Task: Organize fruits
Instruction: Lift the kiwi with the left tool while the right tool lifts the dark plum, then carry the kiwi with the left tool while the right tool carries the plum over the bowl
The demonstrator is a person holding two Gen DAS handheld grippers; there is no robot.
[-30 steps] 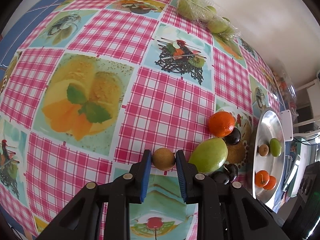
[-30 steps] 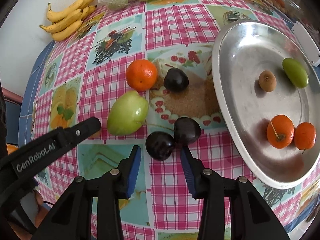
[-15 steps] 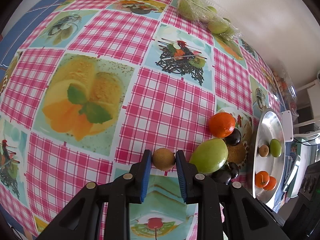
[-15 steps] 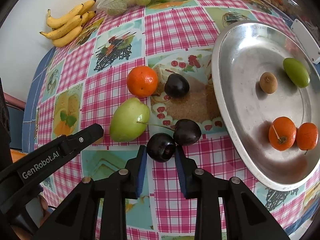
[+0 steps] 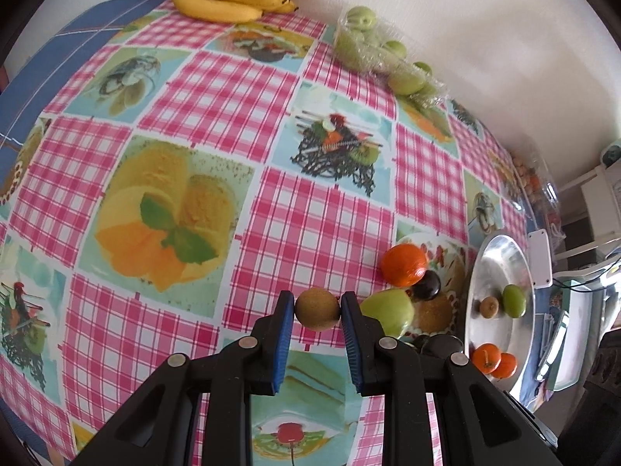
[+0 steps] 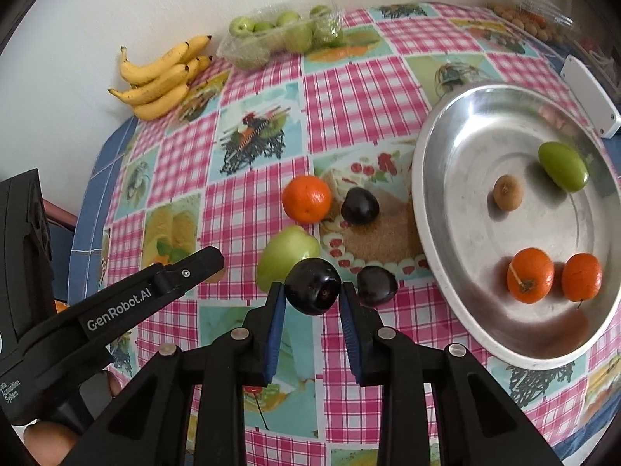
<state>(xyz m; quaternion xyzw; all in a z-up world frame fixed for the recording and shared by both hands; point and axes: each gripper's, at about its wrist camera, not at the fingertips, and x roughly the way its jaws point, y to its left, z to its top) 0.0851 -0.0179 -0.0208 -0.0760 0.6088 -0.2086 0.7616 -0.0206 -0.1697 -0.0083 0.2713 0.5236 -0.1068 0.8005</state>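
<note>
Fruits are being gripped: the left gripper (image 5: pixel 317 307) is clamping a brown fruit (image 5: pixel 317 308), the right gripper (image 6: pixel 313 286) a plum (image 6: pixel 313 286) above the desk (image 6: pixel 357 89).

Left gripper (image 5: pixel 317 308): black arms reaching forward above the table, blue-padded fingers (image 5: pixel 285 322) clamped on either side of a small brown fruit (image 5: pixel 317 308), pads touching it at left and right. Right gripper (image 6: pixel 313 293): same pose, pads (image 6: pixel 276 316) pressed against a dark plum (image 6: pixel 313 286) held between the tips. Seen from the right wrist, the left gripper's black body slanting in from the lower left, tip pointing up and right. Below it, at the frame's edge, a sliver of bare skin of the left hand (image 6: pixel 40 440).
</note>
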